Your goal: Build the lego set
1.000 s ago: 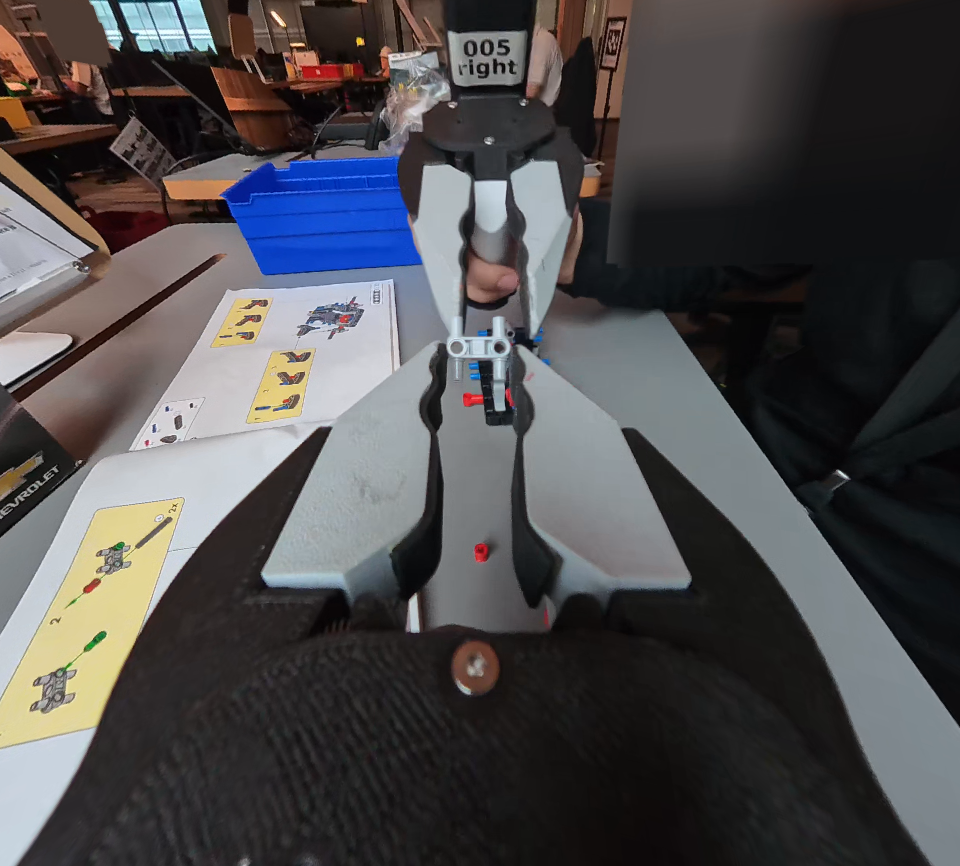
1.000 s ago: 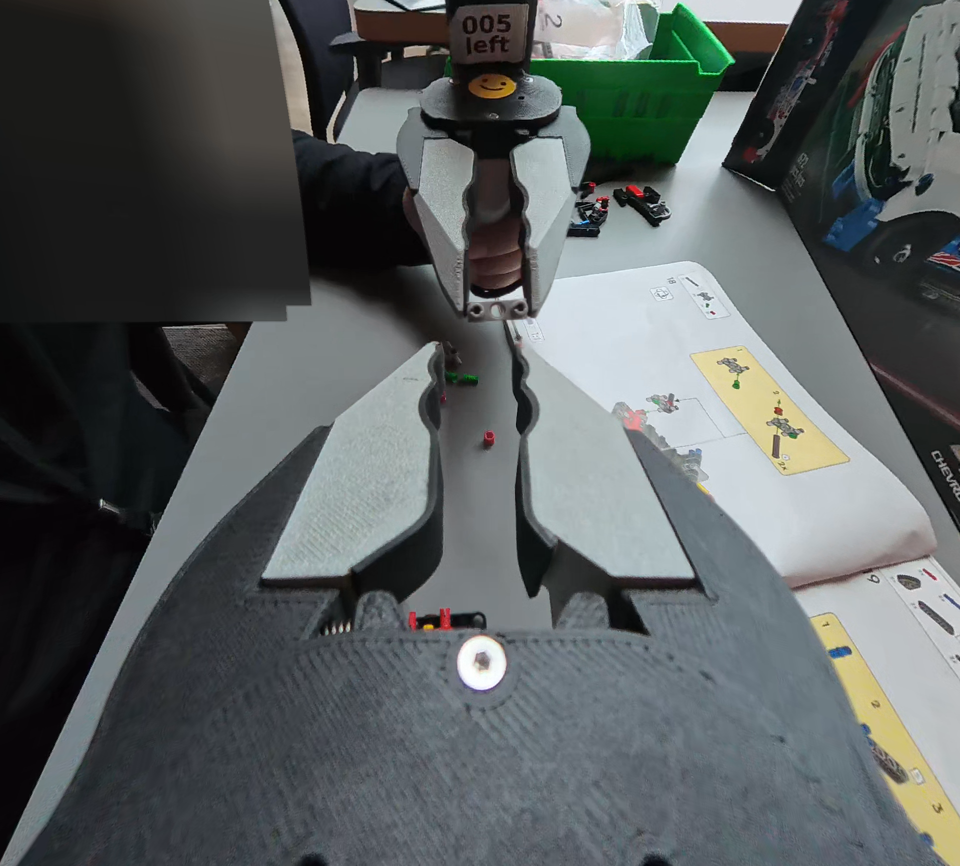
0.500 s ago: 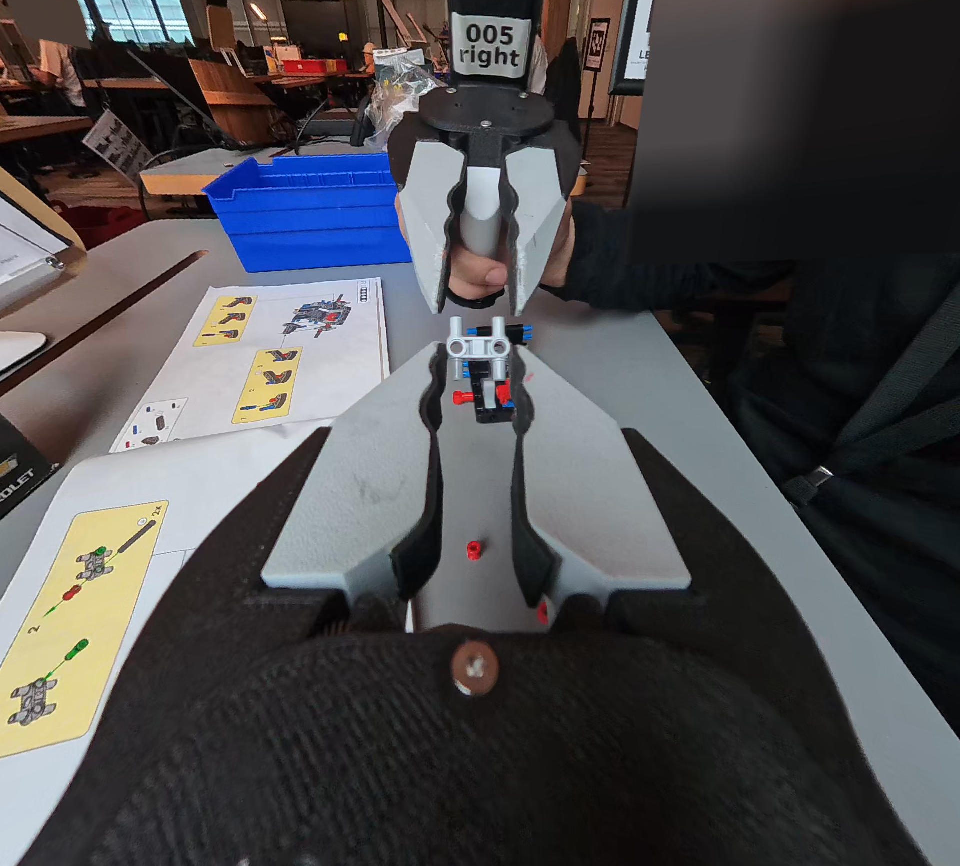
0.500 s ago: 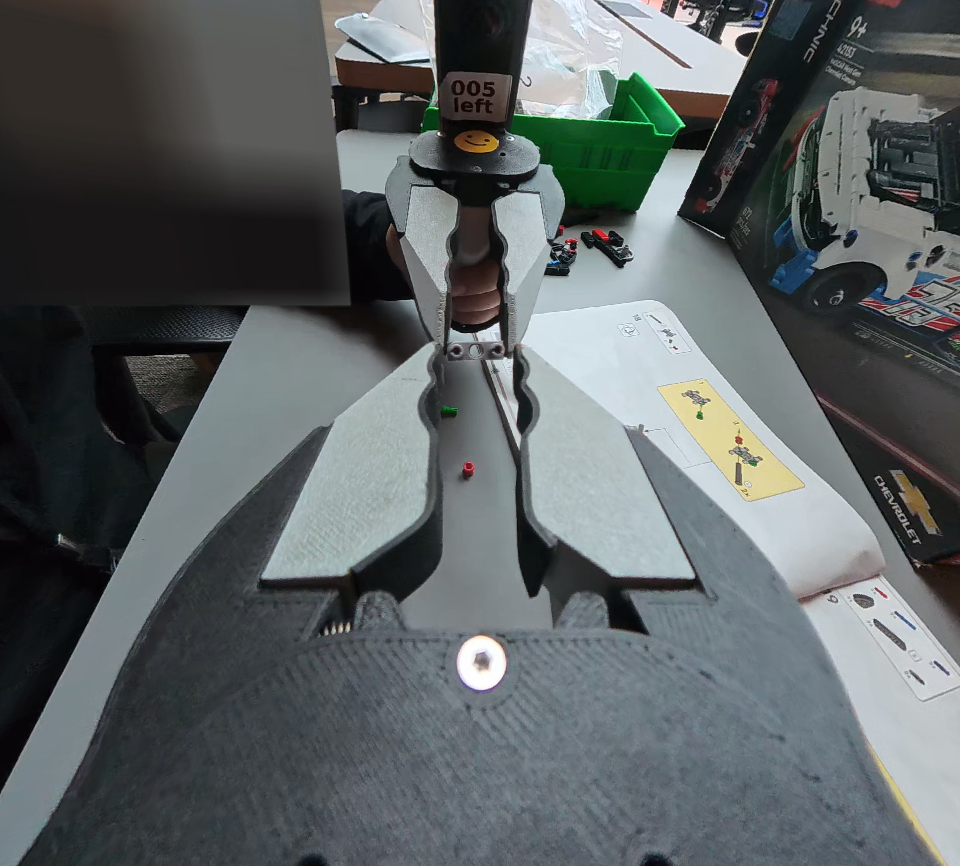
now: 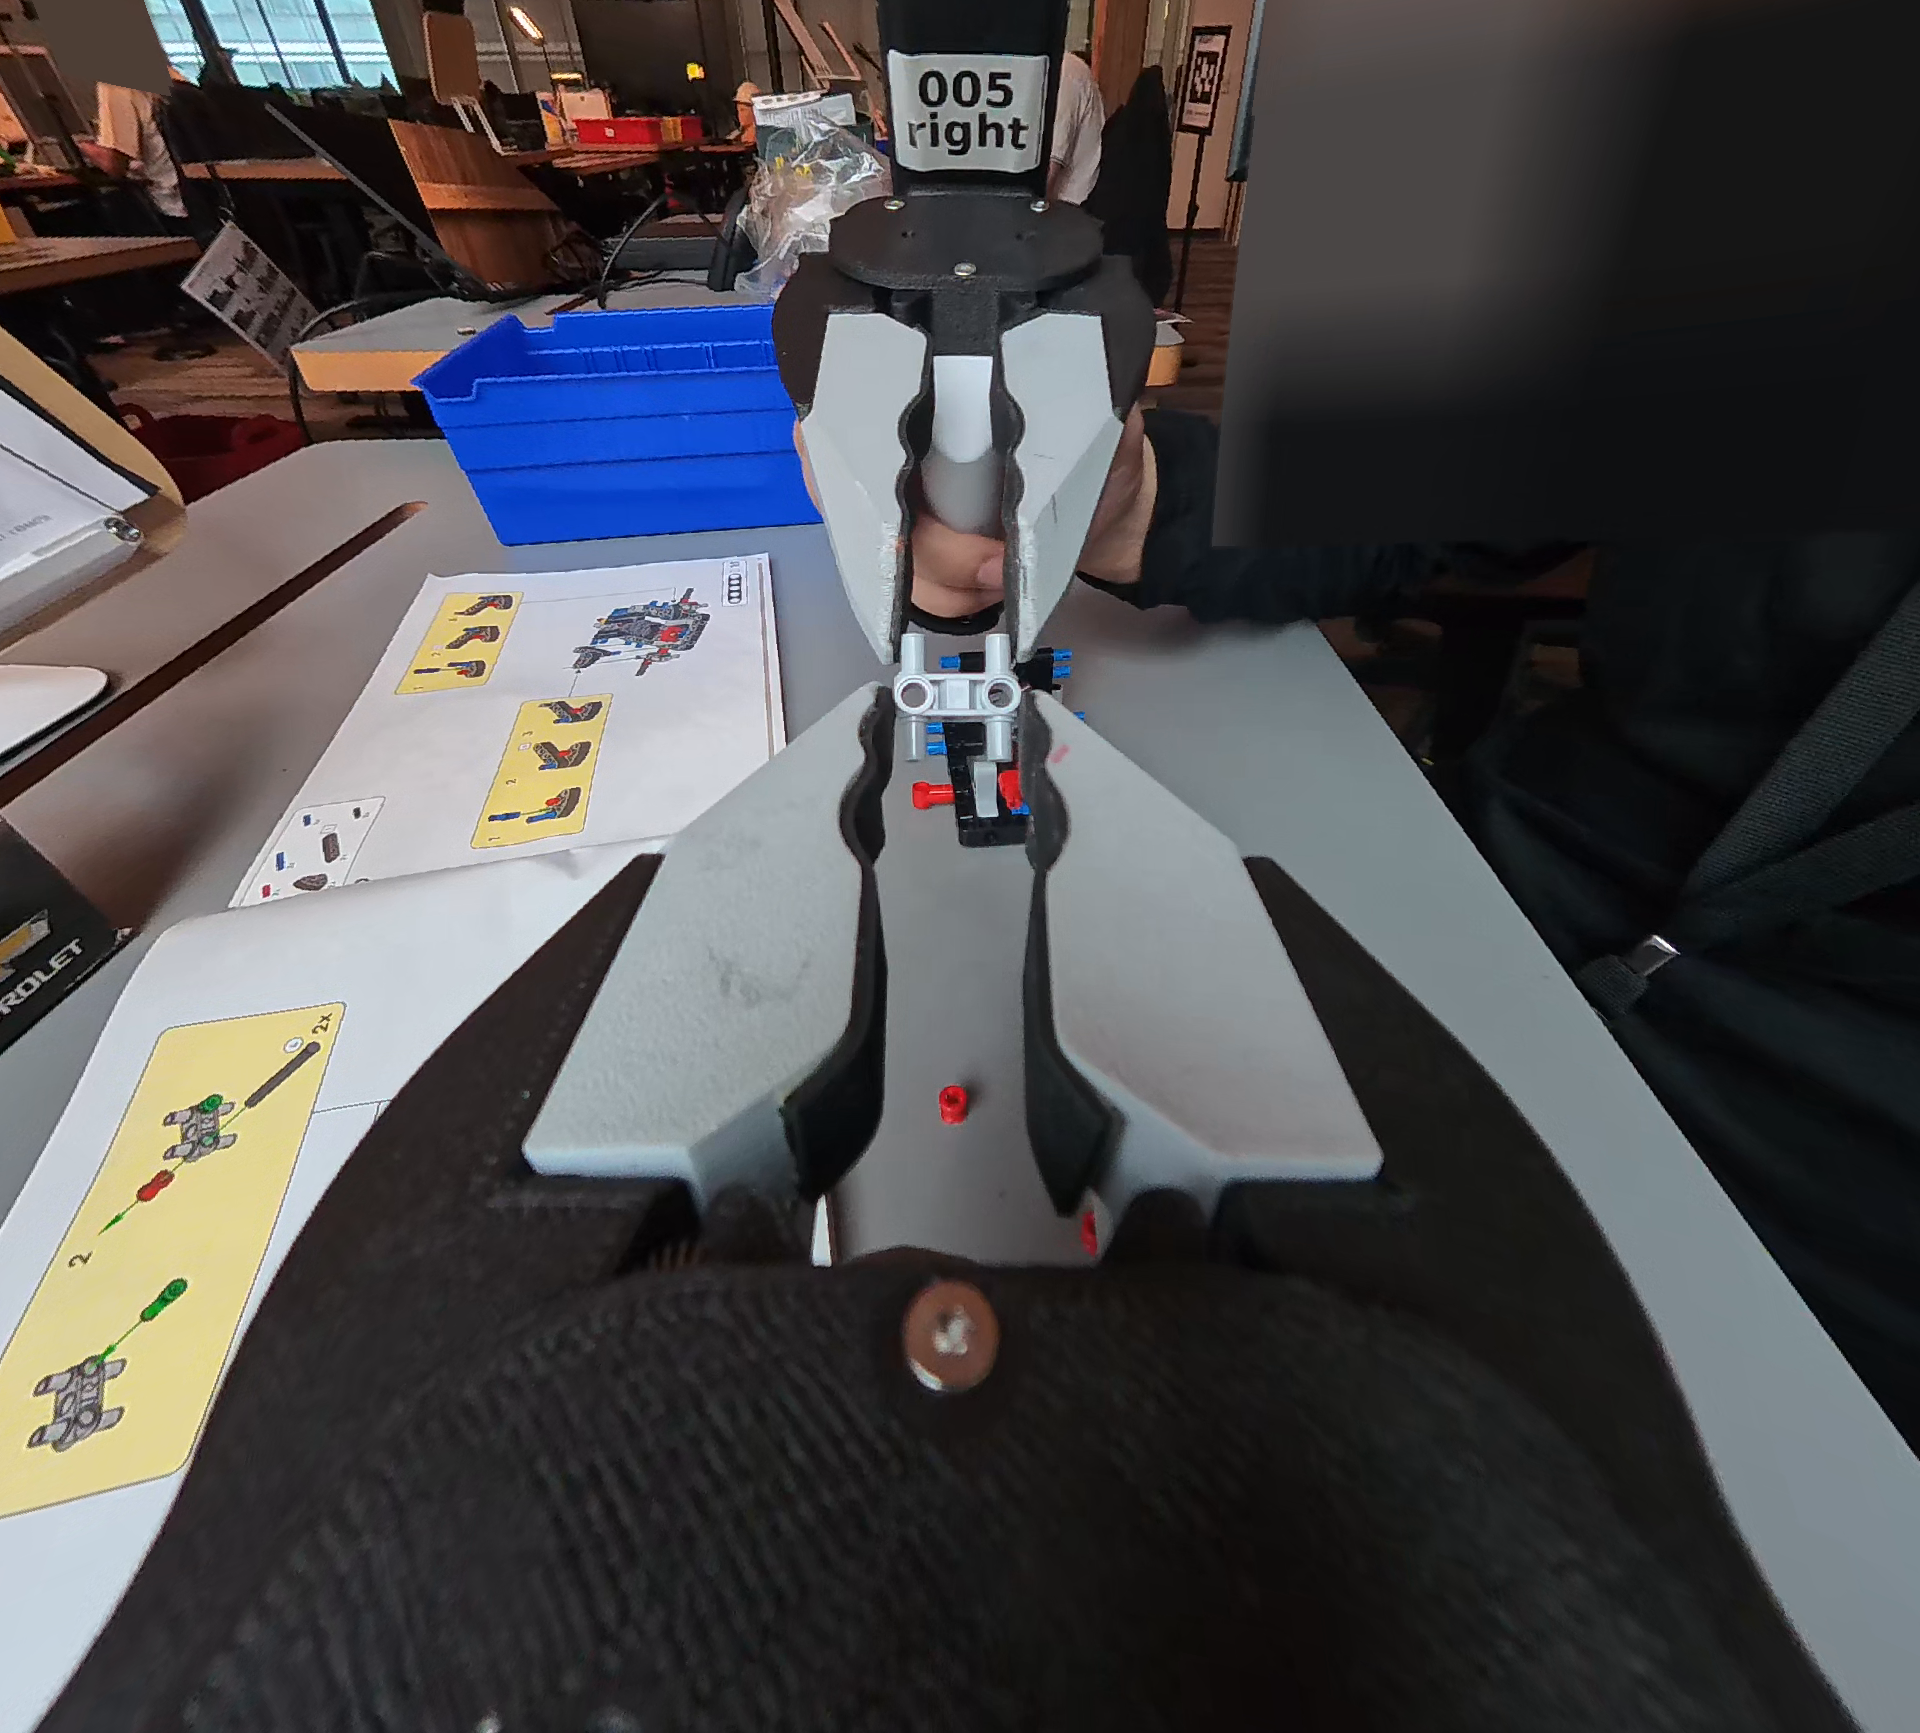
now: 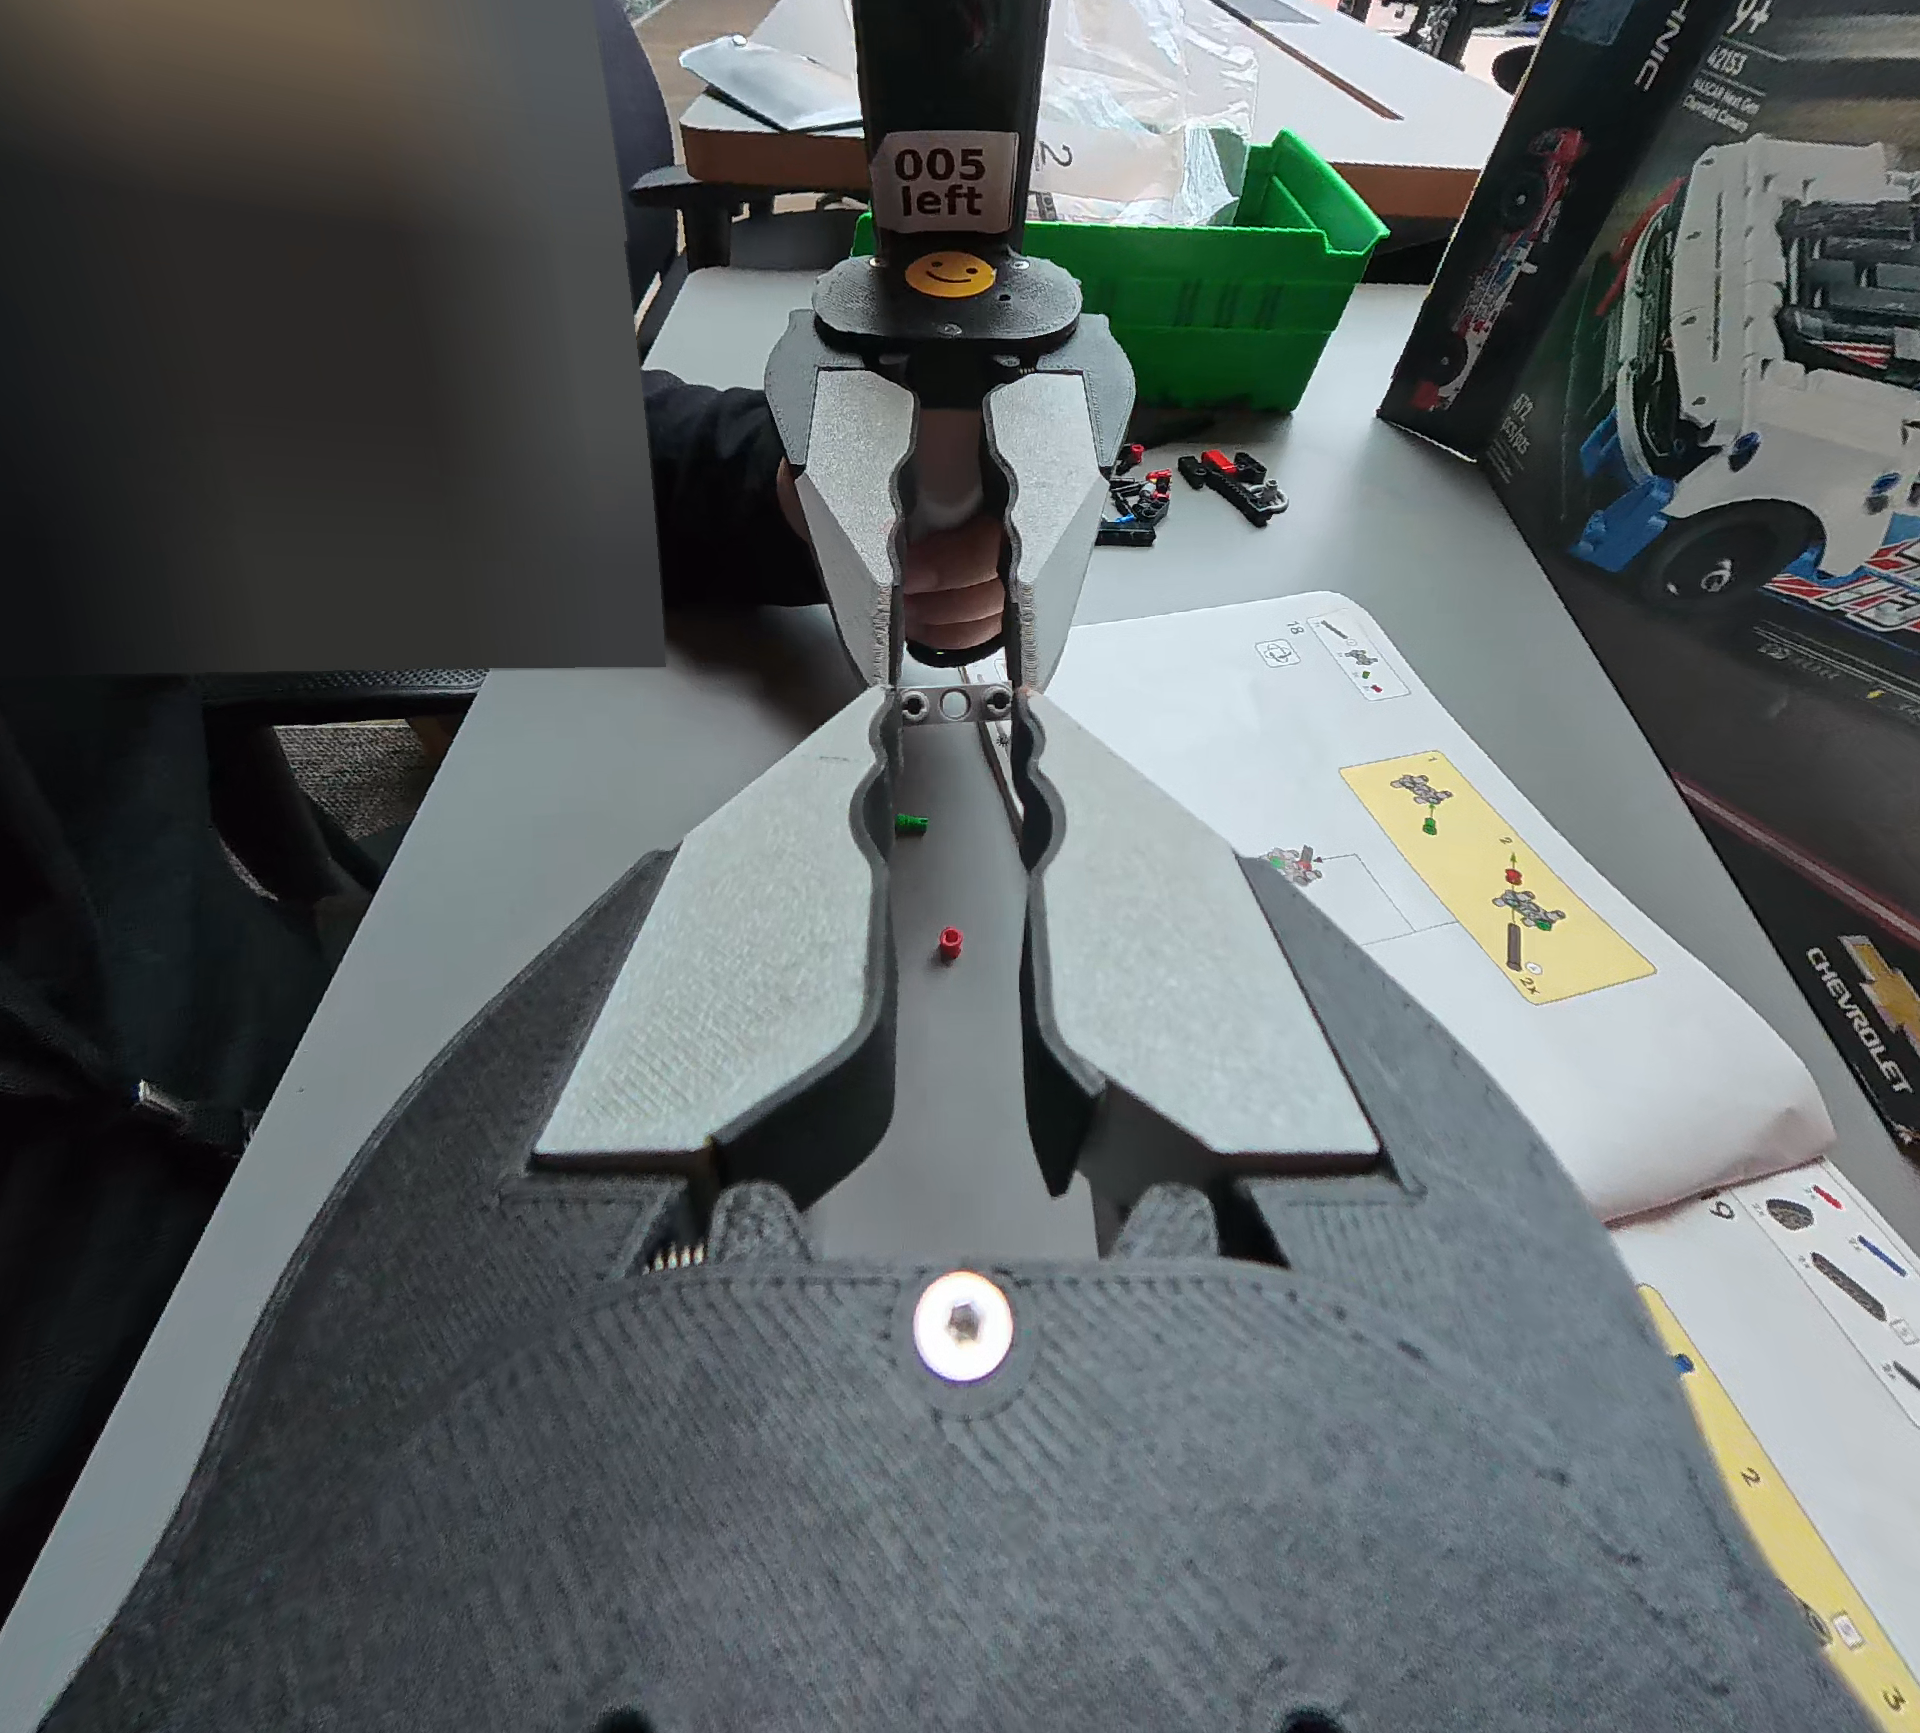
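Observation:
My left gripper (image 5: 956, 727) is shut on a light grey connector (image 5: 956, 694) with three holes and holds it above the grey table. The connector also shows in the right wrist view (image 6: 954, 704). My right gripper (image 6: 956, 727) faces the left one tip to tip. Its jaws are apart and its tips flank the connector's far end; I cannot tell whether they touch it. A black sub-assembly (image 5: 987, 810) with red and blue pins lies on the table below. A small red piece (image 6: 949, 943) and a green pin (image 6: 910, 821) lie loose under the right gripper.
Open instruction booklets (image 5: 582, 696) (image 6: 1351, 800) cover the table beside the grippers. A blue bin (image 5: 623, 436) stands behind the right gripper and a green bin (image 6: 1195, 301) behind the left. Loose parts (image 6: 1195, 483) and the set's box (image 6: 1714, 333) stand near the green bin. A person sits along the table edge. My left and right fingertips are right by each other. Left tips and right tips are each some 12 centimetres from the small red piece (image 6: 949, 943). My left wrist view (image 5: 956, 1103) looks at it from another angle.
The two grippers have closed the distance between them. The right gripper's tips, a short way from the connector before, now sit at its end. The left still holds the connector.

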Demonstrator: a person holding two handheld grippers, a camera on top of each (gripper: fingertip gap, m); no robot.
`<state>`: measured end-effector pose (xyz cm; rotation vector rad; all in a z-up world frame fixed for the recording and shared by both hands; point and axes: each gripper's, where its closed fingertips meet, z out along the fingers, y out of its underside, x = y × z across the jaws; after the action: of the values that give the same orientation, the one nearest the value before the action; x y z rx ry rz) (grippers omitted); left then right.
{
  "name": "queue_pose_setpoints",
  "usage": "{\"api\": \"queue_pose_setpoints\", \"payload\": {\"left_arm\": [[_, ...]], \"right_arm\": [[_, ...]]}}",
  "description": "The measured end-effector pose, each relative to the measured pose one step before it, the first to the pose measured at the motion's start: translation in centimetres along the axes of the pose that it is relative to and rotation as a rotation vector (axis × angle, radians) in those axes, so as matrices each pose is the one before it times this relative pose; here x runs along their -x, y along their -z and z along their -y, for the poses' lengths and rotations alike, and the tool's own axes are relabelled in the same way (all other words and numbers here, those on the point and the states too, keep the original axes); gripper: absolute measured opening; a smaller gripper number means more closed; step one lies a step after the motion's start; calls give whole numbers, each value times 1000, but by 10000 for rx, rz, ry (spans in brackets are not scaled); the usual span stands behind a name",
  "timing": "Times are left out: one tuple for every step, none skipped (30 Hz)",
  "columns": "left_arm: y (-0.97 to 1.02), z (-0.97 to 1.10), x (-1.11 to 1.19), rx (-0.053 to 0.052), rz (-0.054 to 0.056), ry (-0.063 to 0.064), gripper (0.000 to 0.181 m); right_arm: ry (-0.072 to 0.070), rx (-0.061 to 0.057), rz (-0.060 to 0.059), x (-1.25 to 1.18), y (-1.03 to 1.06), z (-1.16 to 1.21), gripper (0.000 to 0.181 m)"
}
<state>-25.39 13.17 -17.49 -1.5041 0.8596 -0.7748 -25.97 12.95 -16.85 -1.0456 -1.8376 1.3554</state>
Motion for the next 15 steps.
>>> {"api": "queue_pose_setpoints", "payload": {"left_arm": [[-16,5,-7,-10,3,8,21],[-13,-9,-15,8,-13,13,21],[-30,-34,-15,28,-6,17,21],[-38,-60,-14,48,-8,11,21],[-25,-56,24,37,17,8,21],[1,-55,77,34,51,-10,21],[6,-55,32,26,9,-3,21],[12,-29,54,14,7,40,21],[12,-31,36,8,-18,87,21],[-24,-68,29,41,-25,113,21],[-28,-98,50,80,5,113,21],[-25,-91,59,82,40,86,22],[-46,-144,77,116,64,21,22],[-69,-169,64,138,81,-30,22],[-76,-190,-7,148,49,-70,23]], "right_arm": [[6,-40,-6,-6,-4,28,16],[-15,-30,15,10,-23,32,16],[-21,12,17,1,-48,-43,18],[-13,52,-13,-44,-63,-118,19],[2,50,-24,-47,-68,-123,19],[-5,34,14,8,-46,-110,17],[-28,30,2,-7,-37,-57,17],[-29,38,-23,-52,-37,-23,17],[-9,39,-22,-42,-29,5,17],[-2,30,-25,-32,-28,-6,17],[-27,32,-33,-48,-57,-30,17],[-49,48,-33,-60,-77,-53,17],[-42,90,-36,-57,-89,-107,17],[-26,136,-38,-71,-95,-147,17],[-15,141,-5,8,-97,-138,17]]}}
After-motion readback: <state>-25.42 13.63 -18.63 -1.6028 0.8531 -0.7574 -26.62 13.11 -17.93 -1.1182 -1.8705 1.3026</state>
